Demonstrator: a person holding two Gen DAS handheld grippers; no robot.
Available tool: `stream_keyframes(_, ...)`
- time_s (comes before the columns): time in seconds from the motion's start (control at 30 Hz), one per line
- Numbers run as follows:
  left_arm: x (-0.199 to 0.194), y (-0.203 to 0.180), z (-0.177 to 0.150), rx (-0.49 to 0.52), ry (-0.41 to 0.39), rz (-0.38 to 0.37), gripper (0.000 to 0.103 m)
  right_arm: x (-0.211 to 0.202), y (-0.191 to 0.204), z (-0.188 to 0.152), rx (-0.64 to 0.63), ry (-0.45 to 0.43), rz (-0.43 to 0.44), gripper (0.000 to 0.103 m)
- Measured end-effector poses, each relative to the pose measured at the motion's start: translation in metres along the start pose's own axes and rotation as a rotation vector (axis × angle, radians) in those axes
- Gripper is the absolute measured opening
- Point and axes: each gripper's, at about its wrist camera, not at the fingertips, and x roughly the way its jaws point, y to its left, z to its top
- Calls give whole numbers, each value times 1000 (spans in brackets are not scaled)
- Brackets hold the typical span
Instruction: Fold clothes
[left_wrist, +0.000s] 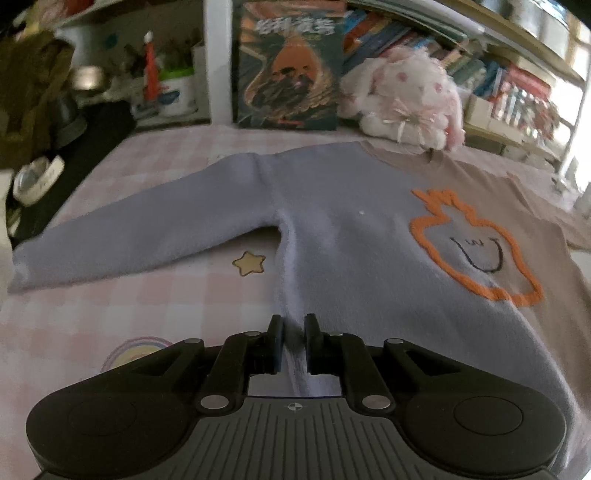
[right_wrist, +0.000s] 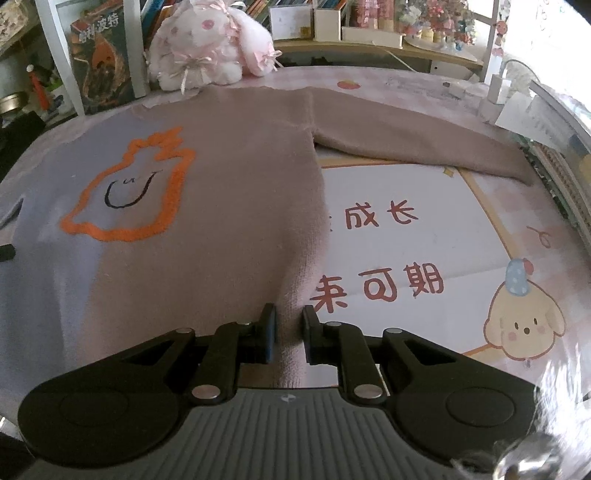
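Sweater (left_wrist: 332, 221) is laid flat, front up, on a pink checked tablecloth (left_wrist: 147, 295), half lilac and half tan, with an orange outline figure (left_wrist: 476, 251) and a black smile stitched on the chest. Both sleeves are spread out sideways: the lilac one (left_wrist: 129, 229) is seen in the left wrist view, the tan one (right_wrist: 413, 136) in the right wrist view.

Left gripper (left_wrist: 293, 343) is closed to a narrow gap, and the lilac side edge of the sweater near the hem is pinched between its jaws. Right gripper (right_wrist: 286, 336) is likewise nearly closed, and the tan side edge near the hem is pinched there. Fabric is bunched into a ridge running away from each pair of jaws.

Beyond the collar a white and pink plush rabbit (left_wrist: 406, 99) is set just beside the far edge of the sweater, and a dark book (left_wrist: 288, 66) is stood upright next to it. Shelves of books (left_wrist: 498, 74) are seen behind. A yellow star (left_wrist: 249, 263) is printed on the cloth under the lilac sleeve, and a cartoon puppy (right_wrist: 524, 325) with red characters is printed to the right of the tan side.
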Motion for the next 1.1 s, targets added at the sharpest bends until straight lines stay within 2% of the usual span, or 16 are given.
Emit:
stream_keyframes(0.1,-8,-8,-1,48,-12,7,15,0,1,0,14,-2,-18,17)
stream_keyframes(0.2,-17,-12,0,45,-20,8,16,-2,5,1,22,-13,-49,21)
stream_keyframes(0.23,-21,-13,0,37,-25,0,16,-5,7,1,23,-27,-55,27)
stream_keyframes(0.27,-24,-15,0,29,-31,-9,19,-8,9,1,24,-42,-62,40)
stream_keyframes(0.37,-34,-21,0,21,-56,-33,31,-19,17,4,22,-96,-85,64)
stream_keyframes(0.43,-40,-27,0,40,-74,-44,35,-27,22,6,25,-131,-96,70)
stream_keyframes(0.57,-50,-35,-3,76,-99,-58,46,-38,31,8,59,-173,-92,77)
stream_keyframes(0.67,-56,-40,-10,92,-105,-64,50,-44,40,1,55,-198,-114,79)
stream_keyframes(0.73,-59,-42,-15,102,-100,-66,52,-46,47,-7,38,-192,-124,80)
stream_keyframes(0.83,-63,-44,-22,110,-92,-71,62,-47,56,-18,12,-179,-134,80)
stream_keyframes(1.1,-71,-56,-24,87,-101,-46,62,-51,59,-28,-59,-189,-116,84)
